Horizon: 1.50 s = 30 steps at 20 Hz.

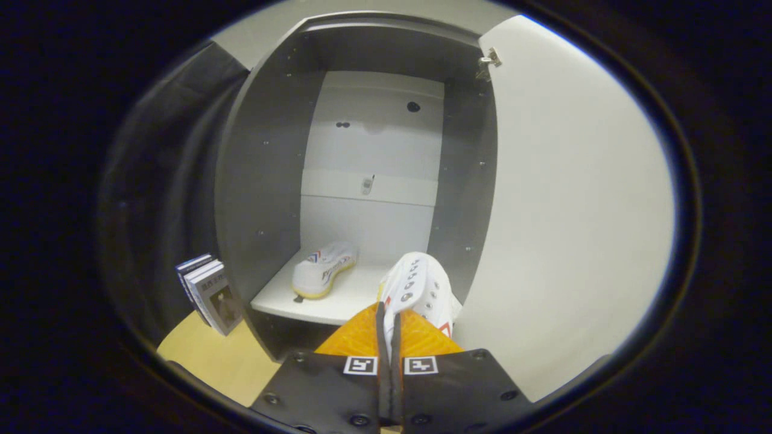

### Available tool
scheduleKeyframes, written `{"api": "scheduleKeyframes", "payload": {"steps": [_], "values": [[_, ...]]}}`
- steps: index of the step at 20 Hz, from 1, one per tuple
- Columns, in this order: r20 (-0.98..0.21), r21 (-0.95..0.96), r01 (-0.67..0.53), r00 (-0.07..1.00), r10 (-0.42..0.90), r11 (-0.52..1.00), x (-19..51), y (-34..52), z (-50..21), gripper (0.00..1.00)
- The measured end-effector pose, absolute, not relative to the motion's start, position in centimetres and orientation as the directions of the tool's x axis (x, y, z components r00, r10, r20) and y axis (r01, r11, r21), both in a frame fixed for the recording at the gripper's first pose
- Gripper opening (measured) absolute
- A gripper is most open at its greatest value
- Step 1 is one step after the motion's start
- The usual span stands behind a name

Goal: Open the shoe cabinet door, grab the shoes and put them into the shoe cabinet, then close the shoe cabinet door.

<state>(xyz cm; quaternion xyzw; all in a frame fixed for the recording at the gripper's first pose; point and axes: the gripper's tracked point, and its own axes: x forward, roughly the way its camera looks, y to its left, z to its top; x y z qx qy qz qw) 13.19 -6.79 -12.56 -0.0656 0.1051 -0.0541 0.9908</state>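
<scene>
The tongs (389, 313) are pinched almost together on the rim of a white shoe (417, 289), both fingers pressing a thin fold of its upper, so the shoe hangs out ahead of the fingertips with its eyelet side turned toward the camera. Gripping by the edge rather than across the body looks deliberate: it leaves the sole free to be set down flat. The shoe is held at the front right of the shoe cabinet (259, 181), over or just above the near edge of the white bottom shelf (344, 304); whether it already rests there cannot be told. The other shoe (322, 269) lies on that shelf, further in and to the left, toe pointing toward the back panel, which leaves the right half free for its partner. The cabinet door (573, 211) stands swung wide on the right, hinge at its top corner, well clear of the opening. Outside the cabinet, to the left, a few books (208, 292) stand on the pale worktop (211, 355). By my judgement the placing of the second shoe is under way, with release and the closing of the door yet to come.
</scene>
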Motion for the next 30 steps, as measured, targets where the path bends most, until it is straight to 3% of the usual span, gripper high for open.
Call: {"api": "scheduleKeyframes", "payload": {"steps": [6, 11, 22, 30], "values": [[-0.226, -0.143, 0.046, 0.971, -0.078, 0.989, 25.0, -8.3, -13.6, 0.02], [-0.262, -0.140, 0.024, 0.963, -0.061, 0.990, 30.6, -9.4, -15.7, 0.02], [-0.375, -0.075, -0.023, 0.927, -0.007, 0.997, 32.9, -8.7, -19.9, 0.02], [-0.391, -0.077, 0.000, 0.920, -0.030, 0.997, 33.1, -8.6, -20.3, 0.03]]}}
